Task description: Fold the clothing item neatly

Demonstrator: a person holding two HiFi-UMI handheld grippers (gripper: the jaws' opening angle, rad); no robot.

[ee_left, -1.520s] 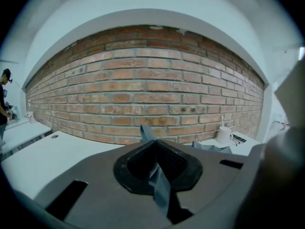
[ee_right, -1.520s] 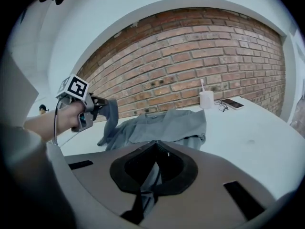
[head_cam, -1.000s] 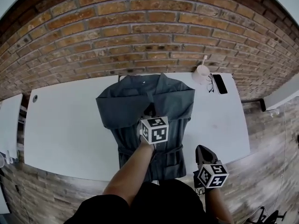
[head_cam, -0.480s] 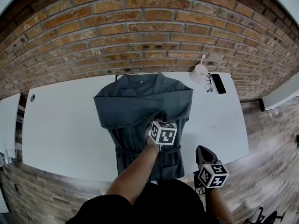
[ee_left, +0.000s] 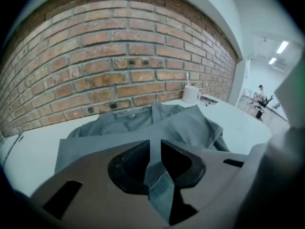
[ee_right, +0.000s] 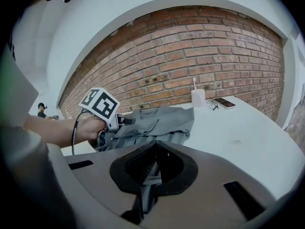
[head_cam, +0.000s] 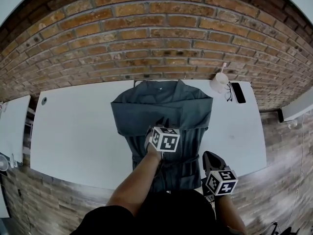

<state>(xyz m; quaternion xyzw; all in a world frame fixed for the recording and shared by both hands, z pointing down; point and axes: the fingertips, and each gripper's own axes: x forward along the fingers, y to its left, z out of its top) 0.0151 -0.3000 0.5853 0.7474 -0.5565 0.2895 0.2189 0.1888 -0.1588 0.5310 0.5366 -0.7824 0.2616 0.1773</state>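
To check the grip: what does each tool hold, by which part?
The right tool is shut on the lower edge of the grey garment. The left tool has just been opening; a fold lies loose between its jaws.

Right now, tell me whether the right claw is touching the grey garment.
Touching. The right gripper view shows the right claw shut on a strip of the grey garment.

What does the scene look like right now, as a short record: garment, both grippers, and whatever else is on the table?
garment: grey jacket, flat on white table, sleeves folded across chest
left gripper: over jacket's middle, jaws have just been opening, fabric between them
right gripper: shut on jacket fabric near table's front edge
far right corner: cup, glasses, phone
backdrop: brick wall
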